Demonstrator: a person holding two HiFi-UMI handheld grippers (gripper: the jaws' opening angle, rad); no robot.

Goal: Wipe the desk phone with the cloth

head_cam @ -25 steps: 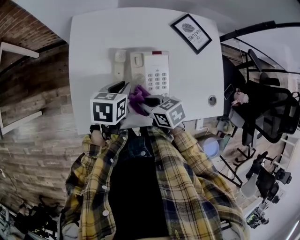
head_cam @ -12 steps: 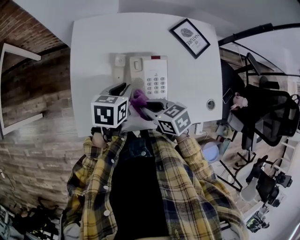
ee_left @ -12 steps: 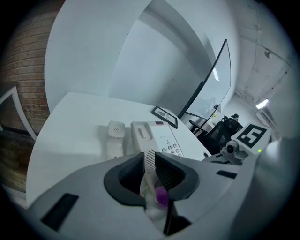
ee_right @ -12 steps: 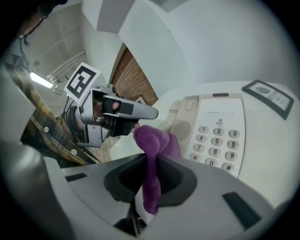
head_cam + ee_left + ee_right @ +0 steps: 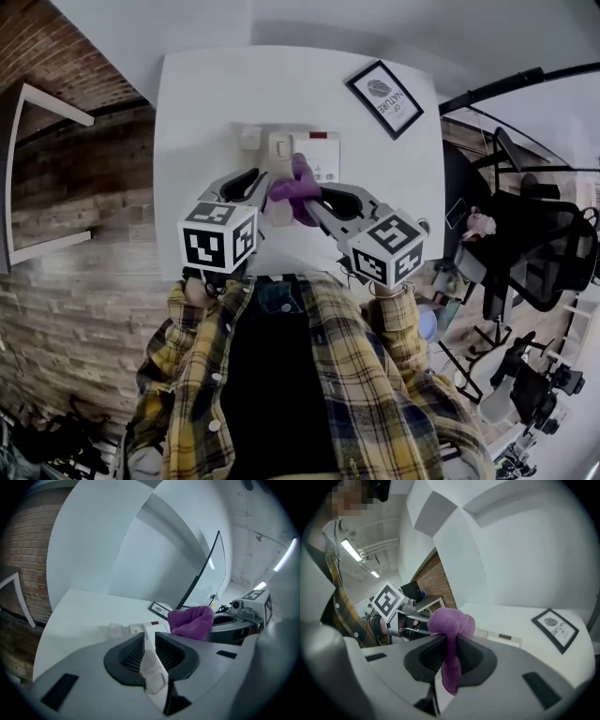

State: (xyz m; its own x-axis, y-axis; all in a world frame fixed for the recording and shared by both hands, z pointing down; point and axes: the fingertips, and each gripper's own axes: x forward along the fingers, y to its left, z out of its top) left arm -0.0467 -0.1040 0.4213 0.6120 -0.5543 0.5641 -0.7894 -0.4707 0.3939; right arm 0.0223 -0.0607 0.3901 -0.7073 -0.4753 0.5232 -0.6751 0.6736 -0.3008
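The white desk phone [image 5: 317, 148] lies on the white table [image 5: 206, 103], its keypad partly hidden by the cloth. My left gripper [image 5: 261, 183] is shut on the near end of the white handset [image 5: 151, 660]. The handset's grille shows between the jaws, and its far end points at the phone base [image 5: 157, 626]. My right gripper [image 5: 314, 197] is shut on the purple cloth [image 5: 298, 180], which bunches above the jaws and hangs below them [image 5: 450, 634]. The cloth [image 5: 190, 622] hovers over the phone's near part, just right of the handset.
A small white piece [image 5: 248, 138] sits left of the phone base. A black-framed picture [image 5: 384, 97] lies at the table's far right. An office chair [image 5: 534, 225] stands right of the table, a brick floor [image 5: 75, 234] lies to its left.
Both grippers have risen. The right one carried the cloth up and forward over the phone. The left one lifted the handset's near end.
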